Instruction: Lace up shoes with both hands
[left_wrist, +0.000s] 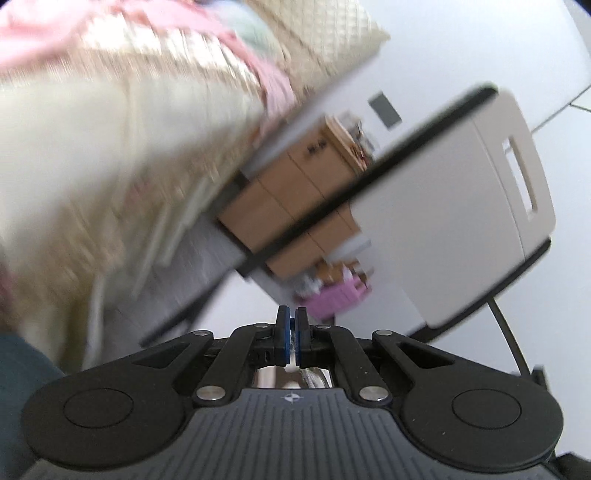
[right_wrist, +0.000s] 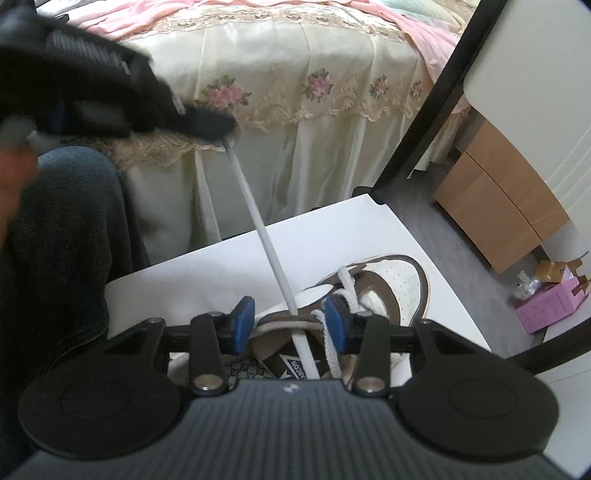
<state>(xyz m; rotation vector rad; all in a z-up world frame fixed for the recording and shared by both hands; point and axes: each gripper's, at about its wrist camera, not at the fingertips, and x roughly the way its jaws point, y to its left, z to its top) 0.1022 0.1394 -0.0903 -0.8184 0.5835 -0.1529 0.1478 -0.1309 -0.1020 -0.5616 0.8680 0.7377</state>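
Pulling the white lace (right_wrist: 258, 221) tight toward eleven o'clock, the left gripper (right_wrist: 218, 127) is pinching it while the right gripper (right_wrist: 290, 323) is hanging spread wide over the shoe (right_wrist: 402, 280).

The left wrist view is aimed shallowly outward, tilted and blurred, at a cream lace-trimmed bedspread (left_wrist: 110, 155) and brown wooden cabinet (left_wrist: 291, 199). The right wrist view is pitched steeply down, close above a brown-and-white sneaker (right_wrist: 391, 284). Bedspread and cabinet are shared.

light: bright, even | left view: motion-blurred | edges: fisheye-bent, dark corners
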